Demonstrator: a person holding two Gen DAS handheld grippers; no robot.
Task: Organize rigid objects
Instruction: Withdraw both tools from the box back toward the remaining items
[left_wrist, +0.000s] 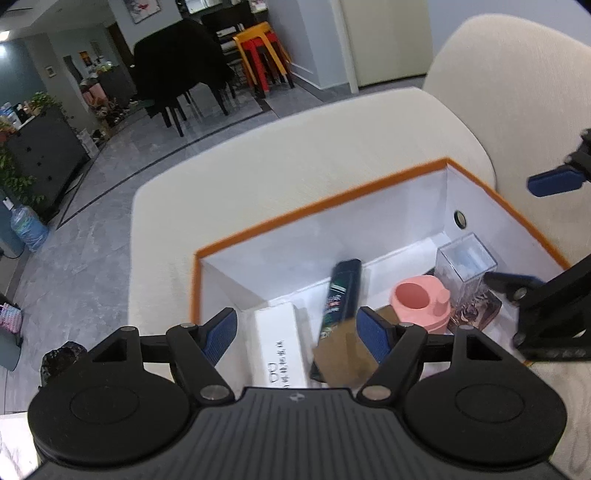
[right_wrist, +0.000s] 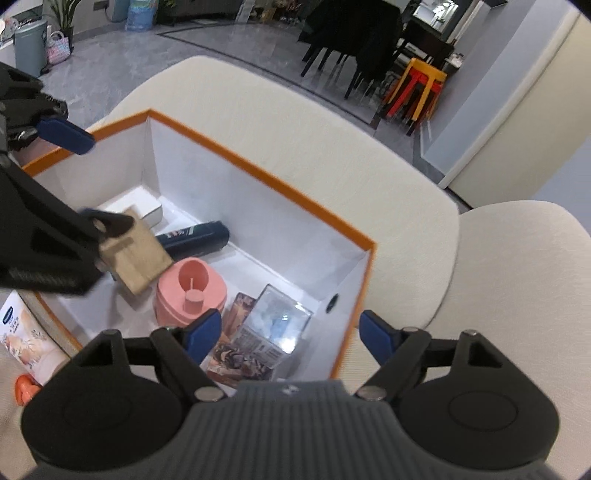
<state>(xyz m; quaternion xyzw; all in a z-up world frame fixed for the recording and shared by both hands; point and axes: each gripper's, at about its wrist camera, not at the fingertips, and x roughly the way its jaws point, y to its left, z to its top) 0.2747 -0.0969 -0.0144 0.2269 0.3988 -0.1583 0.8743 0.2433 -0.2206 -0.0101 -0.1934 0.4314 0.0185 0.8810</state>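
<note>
A white storage box with an orange rim (left_wrist: 317, 206) (right_wrist: 258, 170) sits on a cream sofa. Inside lie a white carton (left_wrist: 282, 343) (right_wrist: 136, 201), a dark bottle (left_wrist: 341, 291) (right_wrist: 199, 238), a brown cardboard box (left_wrist: 345, 354) (right_wrist: 138, 258), a pink lidded cup (left_wrist: 421, 302) (right_wrist: 190, 291), a clear plastic case (left_wrist: 463, 267) (right_wrist: 275, 326) and a picture card (right_wrist: 236, 354). My left gripper (left_wrist: 297, 334) is open above the carton and bottle, holding nothing. My right gripper (right_wrist: 290, 334) is open above the clear case, holding nothing.
The cream sofa armrest (left_wrist: 295, 155) and back cushion (right_wrist: 524, 295) surround the box. A printed pouch (right_wrist: 22, 339) and an orange item (right_wrist: 24, 387) lie left of the box. Dining chairs and stacked stools (left_wrist: 262, 55) stand on the grey floor beyond.
</note>
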